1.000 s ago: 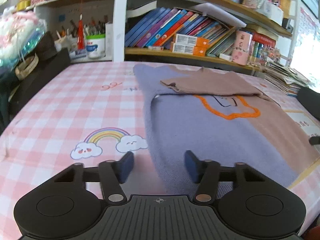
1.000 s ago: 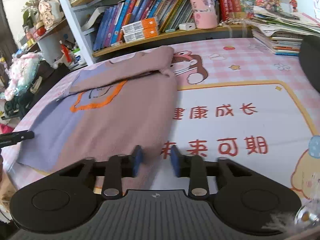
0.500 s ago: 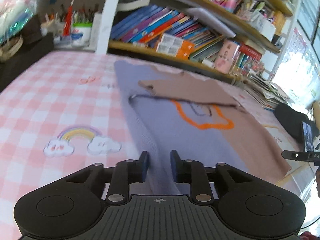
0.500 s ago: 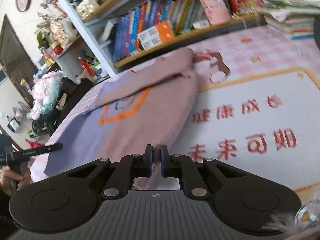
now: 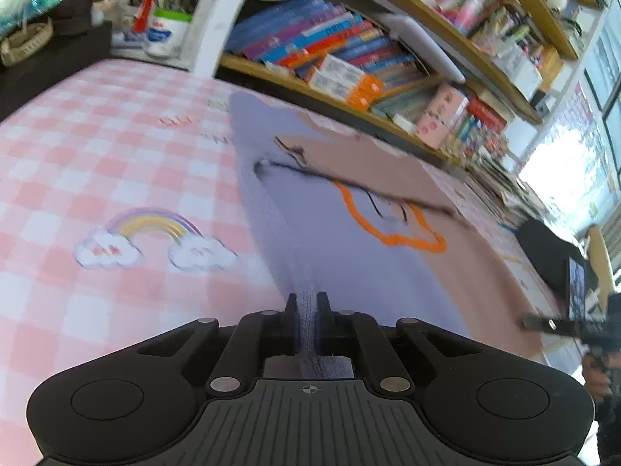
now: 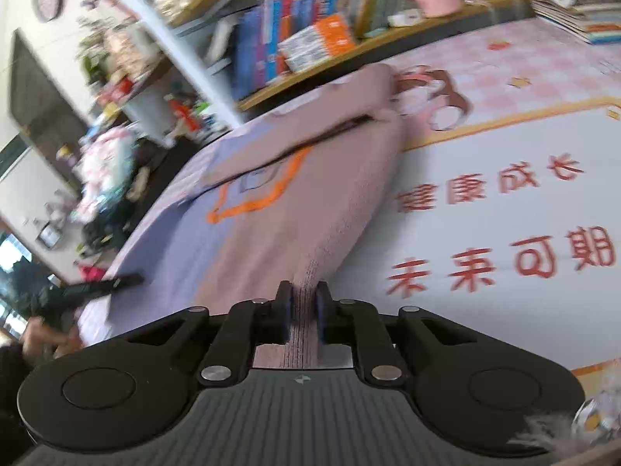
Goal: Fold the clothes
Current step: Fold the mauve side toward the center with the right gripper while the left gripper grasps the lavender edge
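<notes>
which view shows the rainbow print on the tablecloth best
The left wrist view: the rainbow print lies unobstructed left of the sweater. The right wrist view does not show it at all, only the sweater and the cloth's red characters.

Right gripper clamped on sweater hem — pink tablecloth, bookshelf
</notes>
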